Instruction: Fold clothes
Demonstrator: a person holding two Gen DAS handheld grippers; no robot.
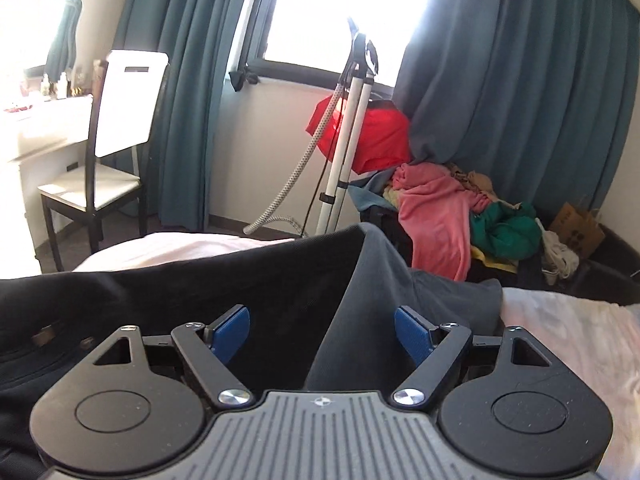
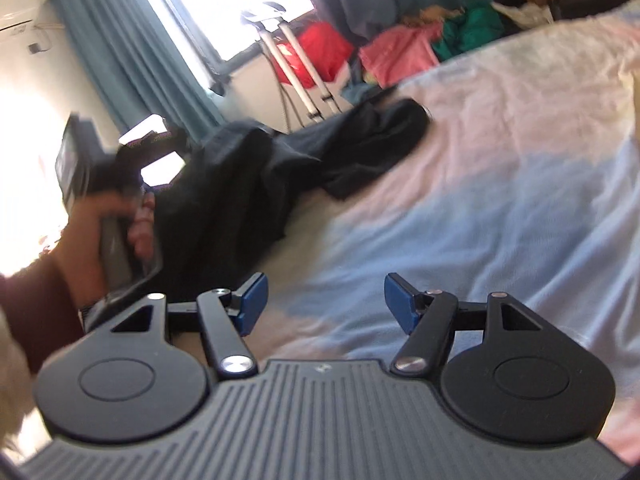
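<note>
A dark garment (image 1: 248,280) lies crumpled on the bed, with a raised fold running up the middle of the left wrist view. My left gripper (image 1: 322,334) is open, its blue pads on either side of the cloth, right over it. In the right wrist view the same garment (image 2: 304,160) lies in a heap on the bed ahead and to the left. My right gripper (image 2: 322,304) is open and empty above the bedsheet (image 2: 480,200). The left gripper (image 2: 96,172), held in a hand, shows blurred at the left by the garment.
A pile of pink, green and other clothes (image 1: 460,208) sits beyond the bed by the teal curtain (image 1: 520,80). A garment steamer stand (image 1: 348,128) with a red cloth stands at the window. A chair (image 1: 104,152) and white desk are at the left.
</note>
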